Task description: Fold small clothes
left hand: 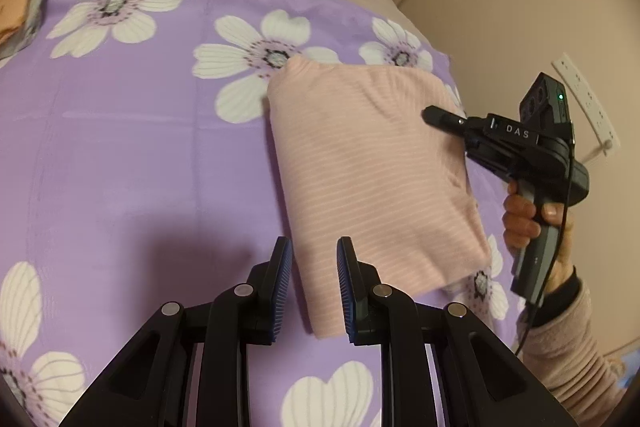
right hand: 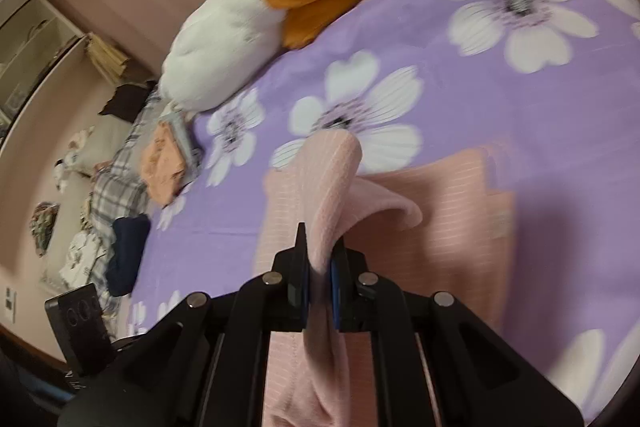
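pink ribbed garment (left hand: 372, 167), folded into a rough rectangle, lies on the purple flowered bedspread (left hand: 140, 155) of the bed, toward its right edge. my left hand-held gripper (left hand: 313, 287) hovers with its blue-padded fingers (left hand: 280, 279) spread apart over the garment's near corner, gripping nothing. my right hand-held gripper (right hand: 319, 271) is pressed together on a raised fold of the same garment (right hand: 336, 183), lifting that flap above the flat layers; a white and orange plush toy (right hand: 240, 27) rests at the far end.

pink garment (left hand: 372, 163): ribbed knit cloth | bedsheet (left hand: 140, 147): smooth matt cloth
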Demonstrator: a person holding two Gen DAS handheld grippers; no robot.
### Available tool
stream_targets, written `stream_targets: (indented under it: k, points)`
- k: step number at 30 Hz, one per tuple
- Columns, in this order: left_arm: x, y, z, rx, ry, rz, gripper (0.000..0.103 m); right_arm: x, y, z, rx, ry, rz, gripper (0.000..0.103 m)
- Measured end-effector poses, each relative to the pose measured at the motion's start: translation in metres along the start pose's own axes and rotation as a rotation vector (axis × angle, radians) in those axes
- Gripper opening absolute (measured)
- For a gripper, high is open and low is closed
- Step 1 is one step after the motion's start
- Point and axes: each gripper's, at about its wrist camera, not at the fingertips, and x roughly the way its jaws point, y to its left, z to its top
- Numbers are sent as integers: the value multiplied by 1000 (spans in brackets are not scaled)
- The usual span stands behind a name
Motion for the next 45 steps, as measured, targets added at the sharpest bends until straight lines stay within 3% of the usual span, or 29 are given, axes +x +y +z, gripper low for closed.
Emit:
stream_targets:
  k: [9, 20, 29, 34, 37, 42, 45]
  points:
    - [36, -33, 12, 71, 42, 13, 19, -6, -56, -7, 92, 1, -63, 9]
    - [72, -47, 23, 110, 78, 49, 19, -1, -86, -25, 152, -5, -71, 9]
    - [86, -49, 24, 125, 104, 78, 19, -10, -91, -23, 127, -26, -155, 17]
    - [87, -50, 24, 132, 105, 85, 19, -36, -74, -20, 30, -106, -238, 17]
    - [89, -51, 24, 143, 104, 93, 19, -47, -57, -25, -49, -117, -189, 17]
    - [90, -54, 22, 165, 98, 108, 19, -49, -27, -53, -194, -63, -145, 17]
    - [91, -54, 22, 166, 96, 111, 19, -42, -18, -72, -257, -4, -164, 15]
